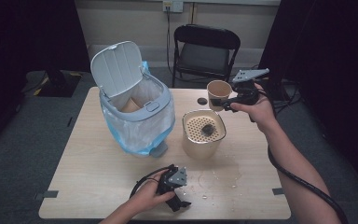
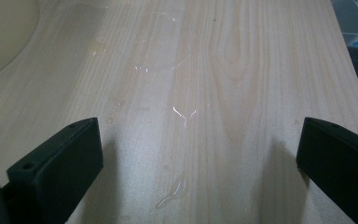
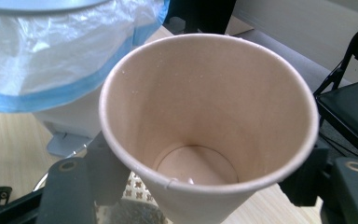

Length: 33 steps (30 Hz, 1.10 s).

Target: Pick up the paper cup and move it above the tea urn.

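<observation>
Showing a tan, empty inside, the paper cup sits tilted.

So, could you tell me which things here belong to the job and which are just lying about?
In the job: paper cup in the right gripper, strainer pot, open bin.
Lying about: small dark disc, folding chair, spilled water.

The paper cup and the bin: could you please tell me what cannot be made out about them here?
- Paper cup, right gripper view: outer wall cut off by the bottom edge.
- Brown object in the trash bin, high view: half hidden by the rim.
- Dark lump on the strainer container, high view: too small to identify.
</observation>
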{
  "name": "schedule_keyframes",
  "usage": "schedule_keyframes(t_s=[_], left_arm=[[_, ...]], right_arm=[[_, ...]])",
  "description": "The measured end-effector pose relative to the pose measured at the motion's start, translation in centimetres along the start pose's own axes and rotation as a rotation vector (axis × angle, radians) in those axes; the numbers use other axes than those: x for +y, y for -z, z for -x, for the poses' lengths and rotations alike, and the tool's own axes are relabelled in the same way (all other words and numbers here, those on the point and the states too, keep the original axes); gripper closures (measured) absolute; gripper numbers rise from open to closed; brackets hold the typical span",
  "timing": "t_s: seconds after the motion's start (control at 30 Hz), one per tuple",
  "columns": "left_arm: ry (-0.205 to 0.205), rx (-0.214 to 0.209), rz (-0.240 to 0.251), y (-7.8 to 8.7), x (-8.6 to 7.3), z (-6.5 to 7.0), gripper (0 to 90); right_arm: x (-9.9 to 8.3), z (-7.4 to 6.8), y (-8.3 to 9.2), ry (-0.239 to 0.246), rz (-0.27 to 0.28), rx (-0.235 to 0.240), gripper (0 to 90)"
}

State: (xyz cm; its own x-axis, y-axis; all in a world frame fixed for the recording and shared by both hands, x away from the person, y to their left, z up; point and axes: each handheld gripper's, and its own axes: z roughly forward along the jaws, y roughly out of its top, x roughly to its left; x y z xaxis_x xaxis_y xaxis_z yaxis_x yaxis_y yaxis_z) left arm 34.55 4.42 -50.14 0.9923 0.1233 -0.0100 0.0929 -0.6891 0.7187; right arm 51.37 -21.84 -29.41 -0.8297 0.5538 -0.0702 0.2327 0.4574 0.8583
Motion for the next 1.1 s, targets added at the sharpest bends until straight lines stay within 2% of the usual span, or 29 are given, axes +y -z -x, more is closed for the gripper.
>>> schedule_keyframes(t_s=[0.3,0.8,1.1], left_arm=[[-0.001,0.001,-0.003,0.0,0.0,0.0,0.0],[0.000,0.001,-0.001,0.0,0.0,0.0,0.0],[0.002,0.000,0.000,0.0,0.0,0.0,0.0]], right_arm=[[1.1,-0.2,-0.2,-0.010,0.032,0.026,30.7],[2.4,-0.6,-0.6,0.000,0.034,0.039,30.8],[3.8,-1.1,-1.2,0.008,0.028,0.067,30.9]])
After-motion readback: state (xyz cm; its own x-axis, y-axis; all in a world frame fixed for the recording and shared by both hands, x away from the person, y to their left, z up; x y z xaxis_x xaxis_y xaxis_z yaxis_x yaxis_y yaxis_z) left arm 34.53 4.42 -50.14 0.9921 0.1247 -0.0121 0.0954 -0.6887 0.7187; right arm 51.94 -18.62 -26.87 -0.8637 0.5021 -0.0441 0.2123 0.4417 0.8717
